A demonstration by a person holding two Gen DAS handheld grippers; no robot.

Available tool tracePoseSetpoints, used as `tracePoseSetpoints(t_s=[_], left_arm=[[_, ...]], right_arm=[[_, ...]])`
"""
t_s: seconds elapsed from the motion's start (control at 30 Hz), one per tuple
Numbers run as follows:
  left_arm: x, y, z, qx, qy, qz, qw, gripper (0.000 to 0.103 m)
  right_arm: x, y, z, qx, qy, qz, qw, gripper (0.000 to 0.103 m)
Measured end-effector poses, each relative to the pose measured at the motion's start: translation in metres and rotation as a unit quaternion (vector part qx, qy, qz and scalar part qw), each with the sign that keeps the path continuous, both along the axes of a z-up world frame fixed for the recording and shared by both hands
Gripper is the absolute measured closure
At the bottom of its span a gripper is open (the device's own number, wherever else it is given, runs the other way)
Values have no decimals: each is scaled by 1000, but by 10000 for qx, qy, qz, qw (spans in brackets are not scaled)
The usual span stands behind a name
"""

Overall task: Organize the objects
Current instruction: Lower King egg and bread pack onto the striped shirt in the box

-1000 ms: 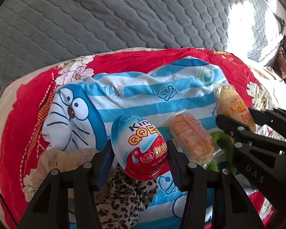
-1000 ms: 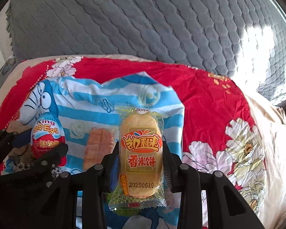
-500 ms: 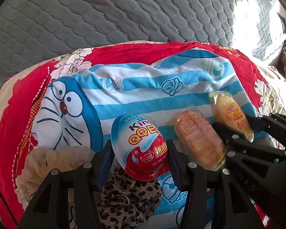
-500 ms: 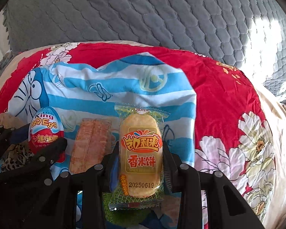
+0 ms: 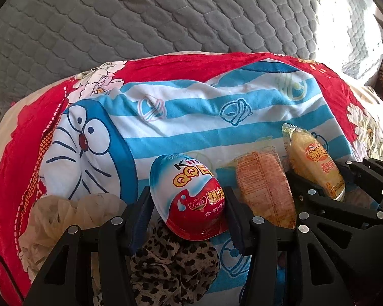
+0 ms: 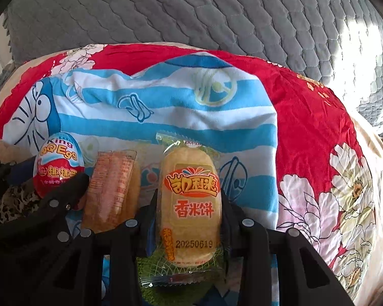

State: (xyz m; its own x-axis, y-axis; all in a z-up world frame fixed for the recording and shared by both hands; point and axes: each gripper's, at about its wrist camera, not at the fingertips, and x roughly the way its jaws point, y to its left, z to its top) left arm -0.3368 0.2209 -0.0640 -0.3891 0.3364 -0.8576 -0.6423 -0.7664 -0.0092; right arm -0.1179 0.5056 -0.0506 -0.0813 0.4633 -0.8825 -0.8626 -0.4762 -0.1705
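My left gripper [image 5: 187, 204] is shut on a blue, white and red toy egg [image 5: 189, 199], held low over the blue-striped cartoon towel [image 5: 191, 112]. The egg also shows in the right wrist view [image 6: 58, 168]. My right gripper [image 6: 189, 204] is shut on a yellow rice cracker packet [image 6: 191, 204], which also shows in the left wrist view [image 5: 314, 163]. A second, orange-printed cracker packet [image 5: 265, 188] lies on the towel between the two grippers; it also shows in the right wrist view [image 6: 112, 188].
A red flowered blanket [image 6: 306, 132] lies under the towel. A grey quilted sofa back [image 5: 166, 12] rises behind. A cream scrunchie [image 5: 63, 214] and a leopard-print scrunchie [image 5: 171, 267] lie under my left gripper. Something green [image 6: 150, 262] lies under the right packet.
Both grippers have moved forward and lower over the towel, each keeping its hold. The loose orange packet now lies closer, between them.
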Motion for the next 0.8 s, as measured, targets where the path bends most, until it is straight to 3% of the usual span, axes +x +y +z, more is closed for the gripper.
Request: tracePoseSetpoints(t_s=[0.4, 0.8], left_arm=[[0, -4, -4, -149, -70, 39, 9999, 47], [6, -12, 7, -151, -46, 9, 9999, 42]], right_arm=[[3, -1, 1, -45, 28, -32, 10000, 62], [7, -6, 13, 14, 25, 28, 10000, 54]])
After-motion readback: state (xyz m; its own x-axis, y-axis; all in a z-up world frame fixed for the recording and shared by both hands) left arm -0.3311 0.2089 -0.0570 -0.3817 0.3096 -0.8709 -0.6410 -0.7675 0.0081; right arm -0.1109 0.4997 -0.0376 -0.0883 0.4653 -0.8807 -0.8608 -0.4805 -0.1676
